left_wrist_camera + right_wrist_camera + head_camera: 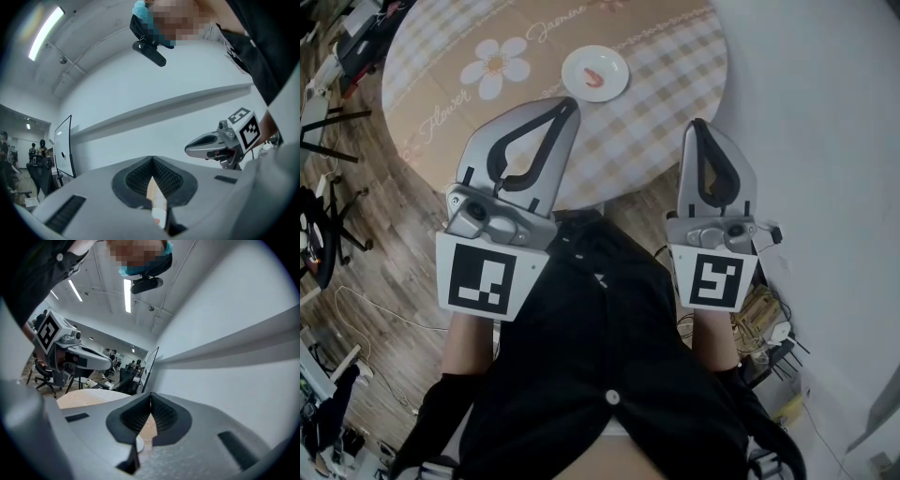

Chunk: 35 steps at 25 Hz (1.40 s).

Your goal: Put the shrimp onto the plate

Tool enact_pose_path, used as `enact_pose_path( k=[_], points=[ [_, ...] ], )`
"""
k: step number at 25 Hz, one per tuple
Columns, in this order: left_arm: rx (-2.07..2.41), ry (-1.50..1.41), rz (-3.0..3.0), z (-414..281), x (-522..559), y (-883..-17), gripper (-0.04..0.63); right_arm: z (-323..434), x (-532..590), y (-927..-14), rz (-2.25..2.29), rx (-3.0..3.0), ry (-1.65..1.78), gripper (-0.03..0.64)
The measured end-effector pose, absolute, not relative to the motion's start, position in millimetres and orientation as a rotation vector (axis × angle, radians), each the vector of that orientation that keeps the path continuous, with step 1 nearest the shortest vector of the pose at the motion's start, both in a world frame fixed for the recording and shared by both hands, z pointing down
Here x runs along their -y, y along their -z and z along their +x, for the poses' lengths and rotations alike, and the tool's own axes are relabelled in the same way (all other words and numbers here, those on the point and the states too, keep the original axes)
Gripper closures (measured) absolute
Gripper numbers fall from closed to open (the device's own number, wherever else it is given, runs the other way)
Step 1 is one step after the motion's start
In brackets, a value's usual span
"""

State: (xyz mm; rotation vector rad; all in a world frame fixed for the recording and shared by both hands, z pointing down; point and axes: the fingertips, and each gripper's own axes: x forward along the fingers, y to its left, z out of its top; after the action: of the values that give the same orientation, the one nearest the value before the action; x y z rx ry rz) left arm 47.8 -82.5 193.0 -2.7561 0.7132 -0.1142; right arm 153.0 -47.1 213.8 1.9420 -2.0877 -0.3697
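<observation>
In the head view a small white plate (595,73) stands on the round checked table (487,37), and an orange shrimp (593,78) lies on it. Both grippers hang in front of the person's dark shirt, short of the table's near edge. The left gripper (569,102) is shut with nothing in it, its tip pointing toward the plate. My right gripper (697,124) is also shut and empty, off the table's right side. In the left gripper view the jaws (152,158) meet; a sliver of plate (159,216) shows below them. The right gripper view shows the same closure (151,394).
Office chairs (323,234) and stands crowd the wooden floor at the left. A white wall (825,112) runs along the right, with cables and small items (769,328) at its foot. The tablecloth carries a daisy print (495,66).
</observation>
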Motion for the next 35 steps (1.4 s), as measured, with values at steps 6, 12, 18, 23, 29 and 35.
enact_pose_path(
  k=[6, 12, 18, 23, 29, 35],
  points=[
    [-0.714, 0.119, -2.757, 46.3, 83.2, -193.2, 0.594, 149.3, 49.0, -210.6, 1.937, 2.097, 0.38, 0.615],
    [-0.71, 0.117, -2.76, 47.9, 83.5, -193.6, 0.594, 148.7, 50.3, -211.8, 1.933, 2.098, 0.379, 0.615],
    [-0.708, 0.115, -2.76, 49.3, 83.0, -194.2, 0.594, 149.1, 51.1, -214.7, 1.93, 2.1, 0.37, 0.615],
    [-0.711, 0.111, -2.763, 49.1, 83.5, -193.8, 0.594, 148.0, 51.6, -215.6, 1.923, 2.099, 0.369, 0.615],
    [-0.713, 0.109, -2.764, 49.3, 83.5, -194.8, 0.594, 148.6, 51.5, -216.9, 1.926, 2.098, 0.367, 0.615],
    [-0.715, 0.111, -2.766, 49.7, 83.6, -195.2, 0.594, 146.7, 52.3, -217.6, 1.914, 2.103, 0.371, 0.615]
  ],
)
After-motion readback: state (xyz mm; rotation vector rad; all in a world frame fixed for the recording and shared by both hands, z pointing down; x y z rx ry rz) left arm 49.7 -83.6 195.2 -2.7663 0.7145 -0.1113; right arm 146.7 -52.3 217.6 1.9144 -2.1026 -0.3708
